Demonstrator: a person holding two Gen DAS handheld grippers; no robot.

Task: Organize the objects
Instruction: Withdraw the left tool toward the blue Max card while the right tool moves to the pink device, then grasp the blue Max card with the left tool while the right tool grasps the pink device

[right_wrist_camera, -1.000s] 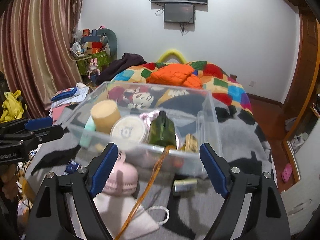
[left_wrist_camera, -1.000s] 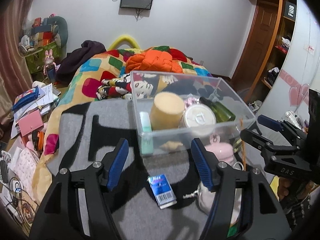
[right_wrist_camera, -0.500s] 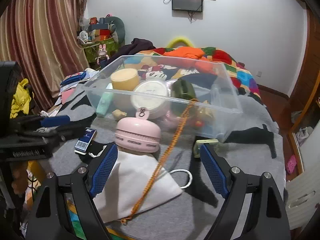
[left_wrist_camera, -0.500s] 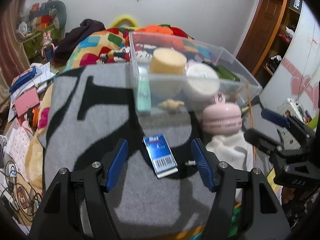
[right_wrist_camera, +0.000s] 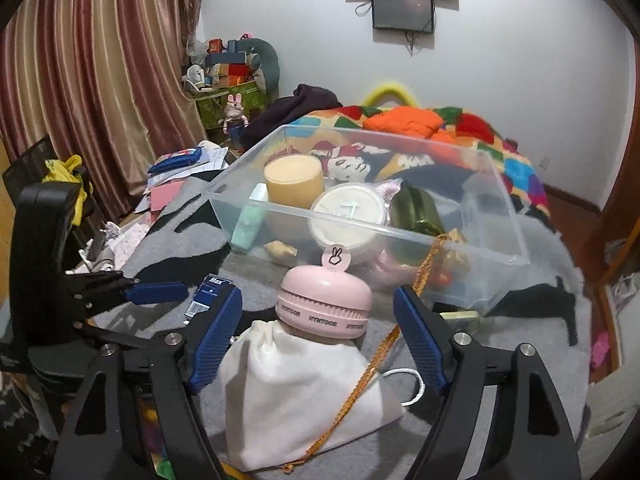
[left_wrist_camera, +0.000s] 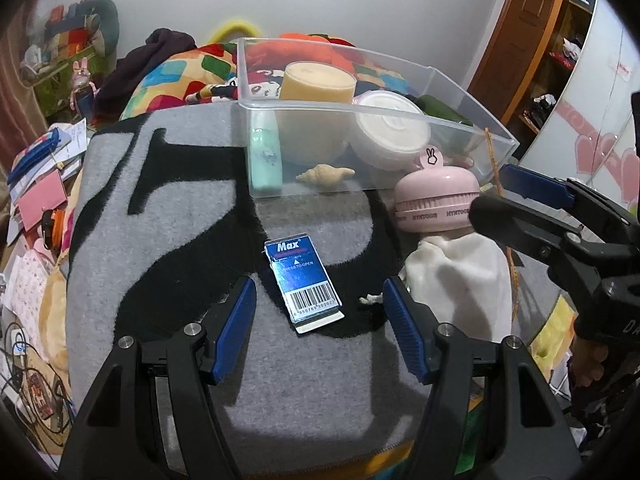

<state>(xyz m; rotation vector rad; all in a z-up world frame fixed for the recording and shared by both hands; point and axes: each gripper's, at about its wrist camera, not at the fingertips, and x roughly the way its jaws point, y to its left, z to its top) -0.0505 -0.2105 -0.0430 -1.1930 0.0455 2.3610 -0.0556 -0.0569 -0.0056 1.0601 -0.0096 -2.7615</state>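
In front of the clear plastic bin [left_wrist_camera: 472,128], the left tongs [left_wrist_camera: 318,312] stand apart astride the flat blue "Max" box [left_wrist_camera: 302,280] and should lower squarely before clamping, while the right tongs [right_wrist_camera: 318,332], just narrowing yet empty, flank the round pink case [right_wrist_camera: 324,306].

**Hidden and cut off**

The white drawstring cloth pouch [right_wrist_camera: 296,396] hides the near underside of the round pink plastic case [right_wrist_camera: 324,300]. The olive-green bottle [left_wrist_camera: 444,110] lies mostly concealed behind the clear plastic bin's [left_wrist_camera: 472,132] contents. Barcode digits on the blue "Max" box [left_wrist_camera: 304,280] are too small to read.
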